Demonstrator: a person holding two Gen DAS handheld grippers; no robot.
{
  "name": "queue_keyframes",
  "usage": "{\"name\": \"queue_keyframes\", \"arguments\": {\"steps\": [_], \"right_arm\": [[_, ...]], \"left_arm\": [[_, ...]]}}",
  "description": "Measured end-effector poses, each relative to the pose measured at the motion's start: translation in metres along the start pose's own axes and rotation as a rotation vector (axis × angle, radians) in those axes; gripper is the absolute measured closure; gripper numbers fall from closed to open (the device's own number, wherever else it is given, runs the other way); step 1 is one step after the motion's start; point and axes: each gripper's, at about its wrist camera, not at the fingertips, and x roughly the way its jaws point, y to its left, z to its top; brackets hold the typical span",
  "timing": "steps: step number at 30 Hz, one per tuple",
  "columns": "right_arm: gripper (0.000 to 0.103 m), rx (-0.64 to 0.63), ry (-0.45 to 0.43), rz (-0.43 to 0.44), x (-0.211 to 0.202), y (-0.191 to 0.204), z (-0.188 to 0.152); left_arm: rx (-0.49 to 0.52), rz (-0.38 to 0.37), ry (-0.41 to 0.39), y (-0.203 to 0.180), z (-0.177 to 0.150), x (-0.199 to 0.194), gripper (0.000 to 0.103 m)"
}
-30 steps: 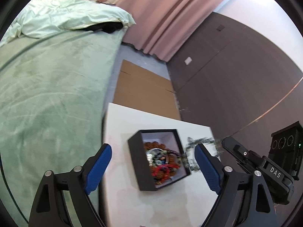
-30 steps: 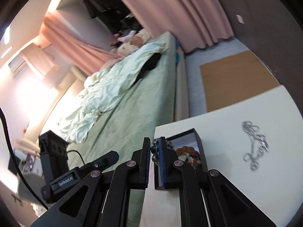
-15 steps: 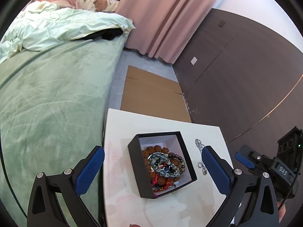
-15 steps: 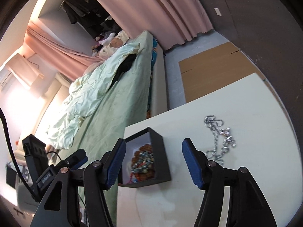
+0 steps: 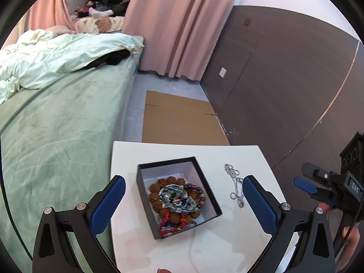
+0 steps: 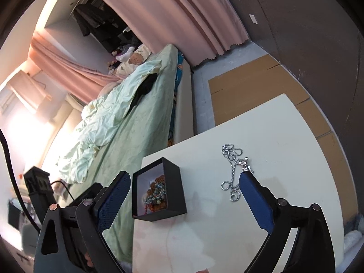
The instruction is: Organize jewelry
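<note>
A black open box stands on the white table, holding a heap of bead bracelets in brown, grey-blue and red. To its right a silver chain lies loose on the tabletop. My left gripper hovers wide open in front of the box, touching nothing. My right gripper has its jaws opening, nothing pressed between them. In its view the box is near the left finger and the chain runs just beside the right fingertip. The right gripper's blue pad shows at the table's right edge.
A bed with a green cover runs along the table's left side. Flat cardboard lies on the floor beyond the table, with a dark wall panel to the right. A person's hand holds the right gripper.
The right gripper was shut on a dark bead bracelet over the box; it has let go, opened wide and drawn away to the right. The left gripper has pulled back from the box.
</note>
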Motion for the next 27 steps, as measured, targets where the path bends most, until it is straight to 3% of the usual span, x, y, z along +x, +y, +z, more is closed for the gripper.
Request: {"name": "queue_keyframes", "arguments": {"steps": [6,14,24,27], "right_arm": [[0.0,0.038,-0.034,-0.009,-0.002,-0.018,0.004],[0.0,0.033,-0.059,-0.044,-0.011,-0.032,0.01],[0.0,0.015,-0.095,-0.107,-0.025,-0.061,0.022],[0.0,0.055,-0.062,-0.122,-0.028,-0.077,0.027]], "left_arm": [[0.036,0.007,0.02,-0.019,-0.008,0.014,0.0],[-0.002,0.039,-0.008,-0.036,-0.011,0.022,0.001],[-0.084,0.015,0.039,-0.058,-0.02,0.043,0.001],[-0.082,0.031,0.054,-0.069,-0.026,0.047,0.003]]}}
